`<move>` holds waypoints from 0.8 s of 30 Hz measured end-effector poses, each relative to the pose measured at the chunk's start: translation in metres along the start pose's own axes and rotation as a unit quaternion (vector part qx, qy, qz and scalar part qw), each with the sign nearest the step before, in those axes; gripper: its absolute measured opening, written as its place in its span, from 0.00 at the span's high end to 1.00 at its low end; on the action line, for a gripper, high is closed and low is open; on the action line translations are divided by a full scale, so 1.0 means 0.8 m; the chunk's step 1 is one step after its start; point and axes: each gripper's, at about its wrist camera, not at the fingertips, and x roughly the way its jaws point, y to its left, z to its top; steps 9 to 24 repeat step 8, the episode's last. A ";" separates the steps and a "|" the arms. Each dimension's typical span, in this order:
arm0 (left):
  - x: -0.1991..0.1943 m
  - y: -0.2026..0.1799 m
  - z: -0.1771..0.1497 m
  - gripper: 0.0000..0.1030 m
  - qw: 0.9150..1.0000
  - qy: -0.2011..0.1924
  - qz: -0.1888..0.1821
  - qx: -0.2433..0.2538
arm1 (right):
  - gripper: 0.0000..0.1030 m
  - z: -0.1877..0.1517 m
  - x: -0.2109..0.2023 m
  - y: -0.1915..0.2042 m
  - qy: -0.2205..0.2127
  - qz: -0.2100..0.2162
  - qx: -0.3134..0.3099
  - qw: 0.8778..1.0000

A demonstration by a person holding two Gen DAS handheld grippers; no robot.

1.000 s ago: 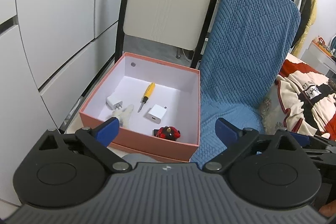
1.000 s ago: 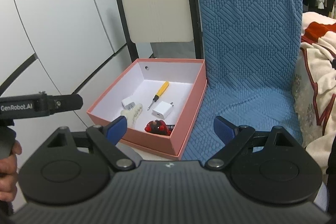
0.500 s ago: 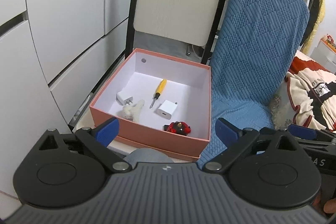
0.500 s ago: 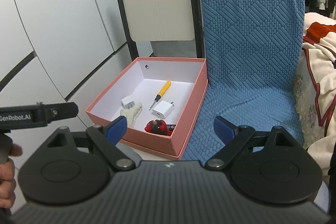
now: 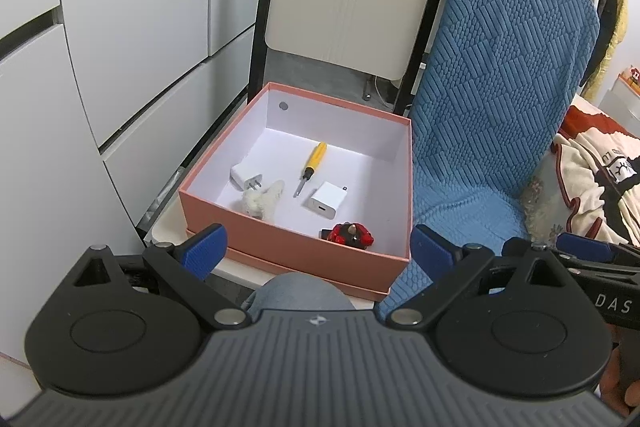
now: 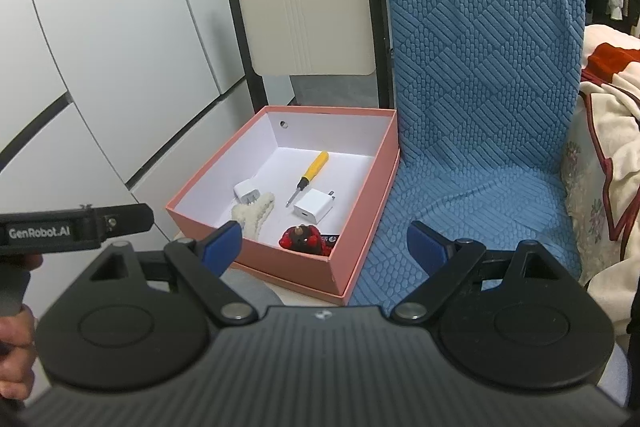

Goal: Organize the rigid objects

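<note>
**Desk:** What do both pairs of tongs face here?

**Photographer:** A square salmon-pink cardboard box (image 5: 296,247) with a white lining, just ahead of and below the left tongs (image 5: 316,247) and the right tongs (image 6: 324,241). Both pairs gape wide and hold nothing. The box sits on a pale chair seat (image 5: 168,227), touching a blue quilted seat cover (image 5: 500,99) on its right.

**Desk:** What is inside?

**Photographer:** A yellow-handled screwdriver (image 5: 311,167) lies farthest from the tongs. Nearer are a white square charger block (image 5: 326,201), a smaller white two-pin plug (image 5: 244,178), a cream fuzzy lump (image 5: 264,201) touching that plug, and a red-and-black round toy (image 5: 351,235) close to the near wall.

**Desk:** How would they handle?

**Photographer:** All look light. The chargers are hard and smooth, likely slippery, so their flat sides suit the pads. The screwdriver probably grips best across its handle. The fuzzy piece's stiffness I cannot tell.

**Desk:** Room to work?

**Photographer:** The near wall stands tall, so entry looks best from above. The middle of the floor is open; the toy, beside the wall, leaves little room for a finger.
</note>
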 end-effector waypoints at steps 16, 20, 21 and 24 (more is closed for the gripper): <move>0.001 0.001 -0.004 0.02 1.000 0.006 0.003 0.001 | 0.12 -0.006 0.006 0.004 0.009 0.004 -0.003 1.000; 0.001 0.001 -0.004 0.02 1.000 0.006 0.003 0.001 | 0.12 -0.006 0.006 0.004 0.009 0.004 -0.003 1.000; 0.001 0.001 -0.004 0.02 1.000 0.006 0.003 0.001 | 0.12 -0.006 0.006 0.004 0.009 0.004 -0.003 1.000; 0.001 0.001 -0.004 0.02 1.000 0.006 0.003 0.001 | 0.12 -0.006 0.006 0.004 0.009 0.004 -0.003 1.000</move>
